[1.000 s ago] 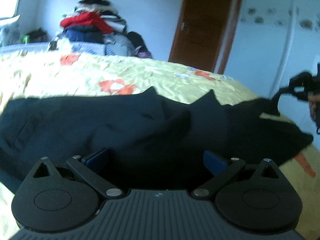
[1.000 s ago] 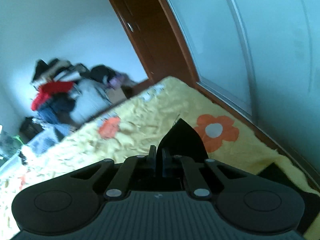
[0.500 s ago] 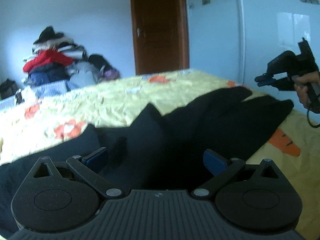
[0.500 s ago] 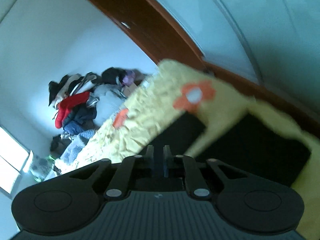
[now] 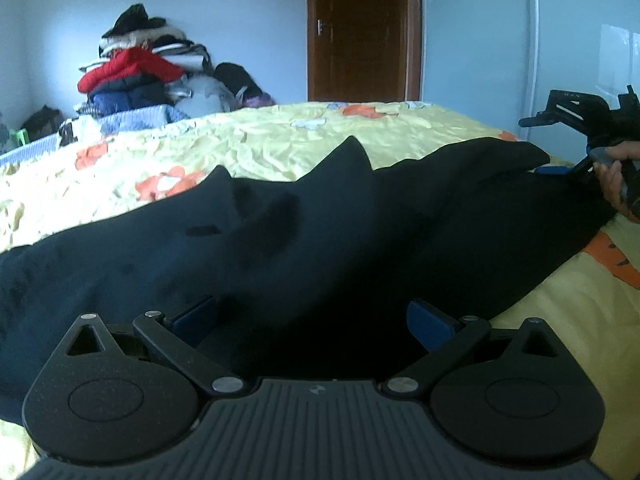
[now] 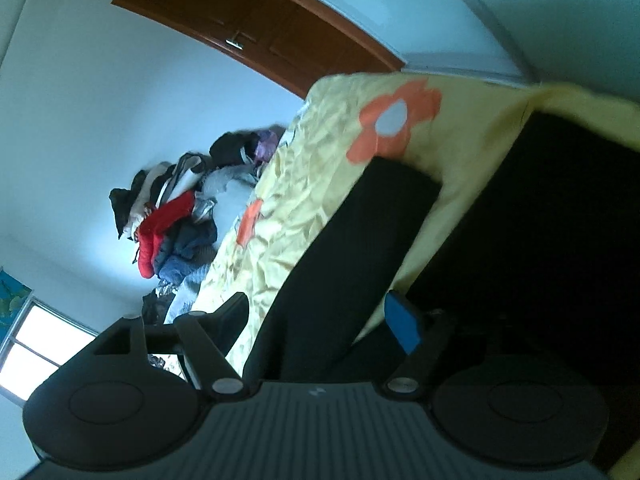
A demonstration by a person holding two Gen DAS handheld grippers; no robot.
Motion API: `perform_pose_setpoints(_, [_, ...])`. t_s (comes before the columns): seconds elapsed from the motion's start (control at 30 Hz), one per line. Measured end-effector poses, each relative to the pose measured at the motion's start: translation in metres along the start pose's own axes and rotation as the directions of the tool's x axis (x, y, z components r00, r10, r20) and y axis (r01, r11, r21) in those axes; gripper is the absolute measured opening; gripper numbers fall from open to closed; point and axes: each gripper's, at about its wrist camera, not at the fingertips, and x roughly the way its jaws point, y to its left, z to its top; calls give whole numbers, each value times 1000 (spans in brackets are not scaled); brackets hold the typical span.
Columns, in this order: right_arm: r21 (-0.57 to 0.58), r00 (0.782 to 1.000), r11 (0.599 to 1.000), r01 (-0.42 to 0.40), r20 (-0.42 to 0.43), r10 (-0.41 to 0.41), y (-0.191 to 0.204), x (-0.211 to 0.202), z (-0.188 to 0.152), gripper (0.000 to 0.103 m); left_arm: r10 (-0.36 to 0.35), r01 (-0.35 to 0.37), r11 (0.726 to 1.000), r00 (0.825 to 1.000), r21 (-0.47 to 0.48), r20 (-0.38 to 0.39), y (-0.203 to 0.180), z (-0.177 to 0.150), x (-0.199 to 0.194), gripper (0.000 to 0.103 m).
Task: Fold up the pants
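now that my right gripper (image 6: pixel 320 312) jaws are opening, the pants (image 5: pixel 320 232) leg has dropped onto the bed (image 5: pixel 260 148); left gripper (image 5: pixel 312 316) open, fabric between. fold laid, next smooth.

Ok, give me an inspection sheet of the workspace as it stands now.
Surface: yellow floral bedspread, wrinkled.
Job's things: black pants spread across the bed, bunched into peaks along the far edge.
Clutter: heap of clothes beyond the bed.
Grippers: left tool open over the pants; right tool opening, pant leg between its fingers, unpinched; a hand holds it at the leg ends.
Cables: nothing seen.
Surroundings: brown door, pale walls, window.
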Motion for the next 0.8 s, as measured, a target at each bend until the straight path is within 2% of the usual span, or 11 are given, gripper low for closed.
perform_pose_setpoints(0.13, [-14, 1000, 1000, -10, -17, 9, 9, 14, -10, 75, 1, -3, 999, 999, -38, -35, 5, -2, 6, 102])
perform_pose_setpoints(0.27, [51, 995, 997, -61, 76, 57, 4, 15, -13, 75, 7, -9, 999, 999, -36, -41, 4, -3, 7, 103])
perform_pose_setpoints(0.3, [64, 993, 995, -76, 94, 70, 1, 15, -13, 68, 12, -13, 999, 999, -30, -45, 2, -3, 7, 103])
perform_pose_setpoints(0.33, [74, 992, 994, -82, 105, 74, -2, 15, -14, 48, 16, -17, 1000, 999, -24, -48, 1, -3, 8, 103])
perform_pose_setpoints(0.4, [96, 994, 992, -79, 88, 70, -7, 19, -16, 25, 21, -22, 1000, 998, -18, -53, 0, -3, 8, 103])
perform_pose_setpoints(0.5, [137, 995, 987, -88, 65, 79, -16, 26, -17, 24, 23, -24, 1000, 998, -15, -56, -1, -3, 9, 103])
perform_pose_setpoints(0.67, [179, 993, 979, -98, 79, 85, -16, 35, -11, 24, 23, -24, 1000, 998, -16, -56, -1, -3, 9, 103])
perform_pose_setpoints(0.7, [153, 994, 984, -90, 73, 79, -13, 36, -11, 20, 22, -23, 1000, 998, -16, -55, -1, -3, 9, 103])
perform_pose_setpoints(0.73, [122, 995, 989, -80, 68, 72, -9, 35, -11, 5, 19, -20, 1000, 999, -20, -50, 0, -3, 8, 102])
perform_pose_setpoints(0.8, [80, 994, 993, -91, 73, 85, -3, 28, -13, 4, 6, -6, 1000, 1000, -22, -23, 0, -4, 3, 100])
